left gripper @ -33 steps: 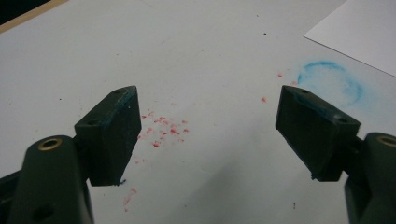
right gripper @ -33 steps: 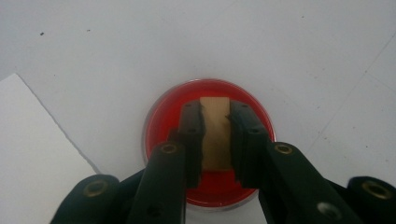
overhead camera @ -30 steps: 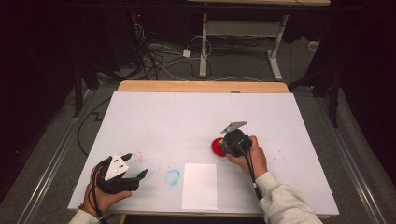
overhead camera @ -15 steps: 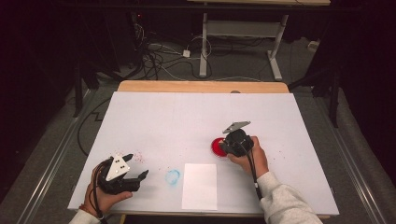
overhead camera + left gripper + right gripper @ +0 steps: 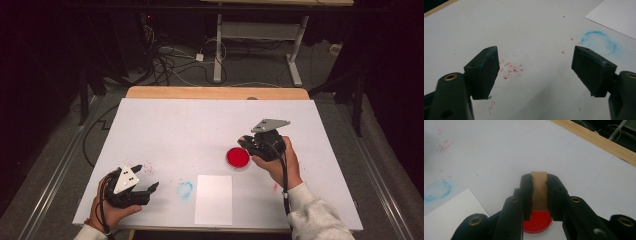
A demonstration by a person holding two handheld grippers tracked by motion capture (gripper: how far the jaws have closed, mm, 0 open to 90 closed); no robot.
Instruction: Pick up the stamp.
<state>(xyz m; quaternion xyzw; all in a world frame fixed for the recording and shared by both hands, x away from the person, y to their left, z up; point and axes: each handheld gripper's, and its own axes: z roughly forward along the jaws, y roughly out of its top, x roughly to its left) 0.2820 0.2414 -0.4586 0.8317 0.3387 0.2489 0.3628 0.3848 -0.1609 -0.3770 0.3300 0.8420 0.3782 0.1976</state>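
My right gripper (image 5: pixel 246 143) hangs just above and to the right of a round red dish (image 5: pixel 238 157) on the white table. Its jaws are shut on a tan block (image 5: pixel 539 187), which stands up between the pads, and the red dish (image 5: pixel 537 220) lies below it. At the front left corner my left gripper (image 5: pixel 146 178) rests in a hand and is open. In the left gripper view, nothing lies between the wide-apart jaws of the left gripper (image 5: pixel 535 62) except bare table with red specks (image 5: pixel 510 68).
A white paper sheet (image 5: pixel 214 199) lies at the front middle, with a blue ring stain (image 5: pixel 184 189) just to its left. The table's wooden far edge (image 5: pixel 215 93) borders a dark floor with cables and a desk frame.
My right gripper has risen off the red dish with the tan block still in its jaws, so the dish now shows whole. The left gripper has stayed in place.
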